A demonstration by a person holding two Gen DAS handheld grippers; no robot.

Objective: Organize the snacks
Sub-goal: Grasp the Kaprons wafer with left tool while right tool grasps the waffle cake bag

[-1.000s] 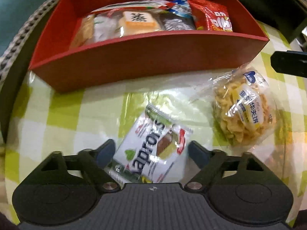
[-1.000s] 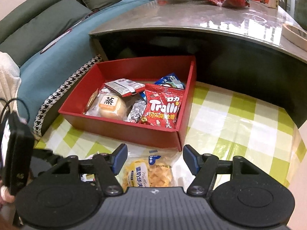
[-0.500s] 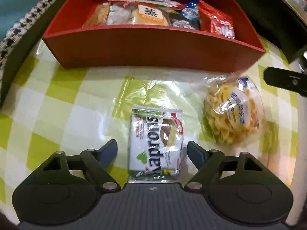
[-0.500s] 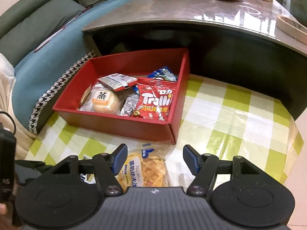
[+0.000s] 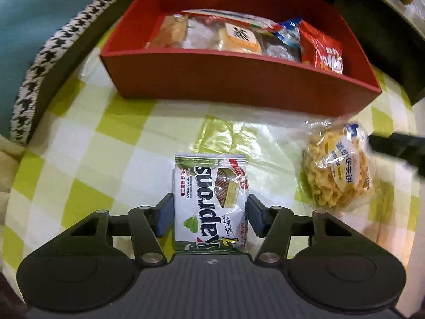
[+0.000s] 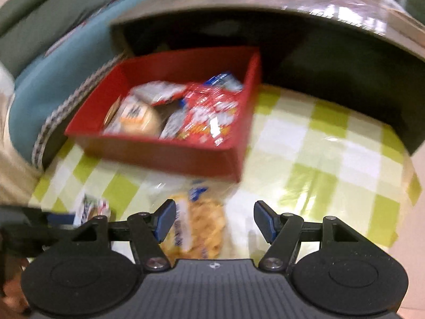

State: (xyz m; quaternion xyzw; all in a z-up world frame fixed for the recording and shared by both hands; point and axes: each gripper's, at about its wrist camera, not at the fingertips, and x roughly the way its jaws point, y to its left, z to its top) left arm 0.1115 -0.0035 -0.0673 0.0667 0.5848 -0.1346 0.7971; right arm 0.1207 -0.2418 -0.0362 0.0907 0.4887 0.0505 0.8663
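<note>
Motion blurs the whole right wrist view, so the print on the packets in the red box is unreadable. The box's near wall hides those packets' lower halves.

home living room, teal sofa, glossy coffee table, green-checked tablecloth

1. The left gripper had a black body with a ribbed centre plate, two round housings and a small round emblem.
2. Its linkage arms were black, pinned by silver screws; the finger pads were blue.
3. The right gripper was built alike, with blue pads.
</note>
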